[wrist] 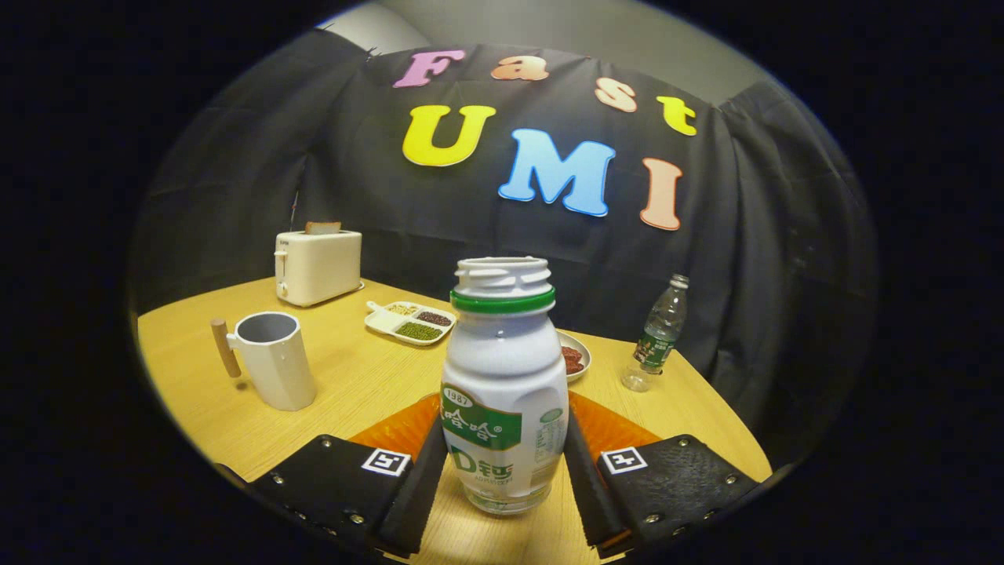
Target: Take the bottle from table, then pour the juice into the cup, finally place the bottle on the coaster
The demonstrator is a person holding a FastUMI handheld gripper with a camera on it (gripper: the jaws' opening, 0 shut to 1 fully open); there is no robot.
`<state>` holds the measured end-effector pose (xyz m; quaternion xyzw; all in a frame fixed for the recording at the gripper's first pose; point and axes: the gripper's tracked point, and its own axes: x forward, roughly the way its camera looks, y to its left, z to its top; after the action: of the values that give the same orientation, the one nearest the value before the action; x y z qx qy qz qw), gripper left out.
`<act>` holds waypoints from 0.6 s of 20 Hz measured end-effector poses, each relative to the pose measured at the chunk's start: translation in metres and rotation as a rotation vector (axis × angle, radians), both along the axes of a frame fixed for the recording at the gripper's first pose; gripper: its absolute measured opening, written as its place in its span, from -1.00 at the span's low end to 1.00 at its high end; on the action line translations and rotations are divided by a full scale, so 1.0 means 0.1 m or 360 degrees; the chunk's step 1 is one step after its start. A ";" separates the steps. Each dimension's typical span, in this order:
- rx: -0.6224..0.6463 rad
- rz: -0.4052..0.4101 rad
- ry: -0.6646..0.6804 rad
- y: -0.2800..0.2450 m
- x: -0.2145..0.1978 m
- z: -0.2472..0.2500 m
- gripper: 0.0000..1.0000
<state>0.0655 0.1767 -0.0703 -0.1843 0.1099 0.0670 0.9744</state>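
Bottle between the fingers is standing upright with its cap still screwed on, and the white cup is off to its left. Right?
Not quite. The bottle has no cap: the gripper view shows its threaded neck open above the green ring. The rest holds: it stands upright between the gripper's fingers, which press on its sides, and the white cup is off to its left.

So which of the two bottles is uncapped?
The white bottle between the jaws, green ring under its open mouth. The clear bottle beyond it, near the wall, has its cap on.

Toaster (318, 267), tray (410, 320), (perhaps water) bottle (657, 336)
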 end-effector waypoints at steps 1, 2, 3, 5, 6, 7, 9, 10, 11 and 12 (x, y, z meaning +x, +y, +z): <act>-0.0068 0.0037 0.0009 0.08 0.02 0.02 0.48; -0.0140 0.0072 0.0012 0.16 0.04 0.04 0.47; -0.0218 0.0098 0.0006 0.22 0.05 0.05 0.47; -0.0351 0.0154 -0.0004 0.37 0.08 0.06 0.47; -0.0408 0.0180 0.0003 0.45 0.09 0.06 0.48; -0.0450 0.0207 0.0005 0.53 0.11 0.05 0.47; -0.0524 0.0243 -0.0005 0.66 0.13 0.04 0.48; -0.0566 0.0261 -0.0015 0.73 0.15 0.04 0.48; -0.0604 0.0274 -0.0020 0.78 0.17 0.02 0.48; -0.0642 0.0292 -0.0025 0.85 0.21 0.02 0.48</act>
<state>0.0862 0.2621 -0.0686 -0.3852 0.0962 0.1305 0.9085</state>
